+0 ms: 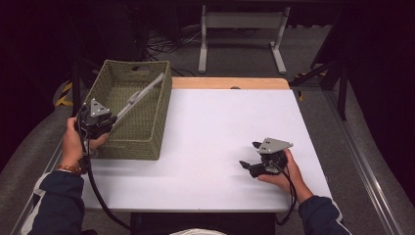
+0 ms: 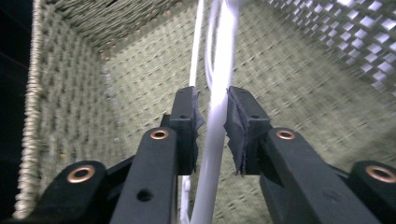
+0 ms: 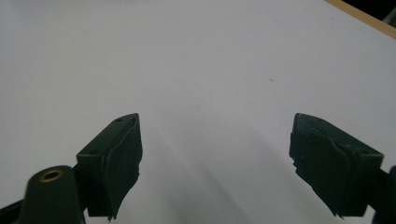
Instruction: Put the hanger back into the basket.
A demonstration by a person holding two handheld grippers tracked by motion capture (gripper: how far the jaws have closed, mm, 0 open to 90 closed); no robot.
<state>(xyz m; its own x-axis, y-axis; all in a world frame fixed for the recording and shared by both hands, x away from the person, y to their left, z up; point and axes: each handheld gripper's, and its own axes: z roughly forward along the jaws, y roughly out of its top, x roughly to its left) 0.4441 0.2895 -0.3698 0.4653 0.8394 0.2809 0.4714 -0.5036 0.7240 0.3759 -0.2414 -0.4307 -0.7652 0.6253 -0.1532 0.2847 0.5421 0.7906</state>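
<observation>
Left claw (image 1: 108, 122) at the near-left rim of the woven basket (image 1: 147, 142), clamped on a long white utensil (image 1: 142, 94), pads pinching its near end in the left gripper view (image 2: 215, 116). Long axis running up and away from the claw, far tip resting at the basket's far-right rim. Right claw (image 1: 250, 156) low over the white counter (image 1: 215, 127), spread wide, holding nothing, well apart from the basket.

High view overhead facing forward, left tool camera close inside basket (image 1: 131, 110), right near table (image 3: 196, 60)
</observation>
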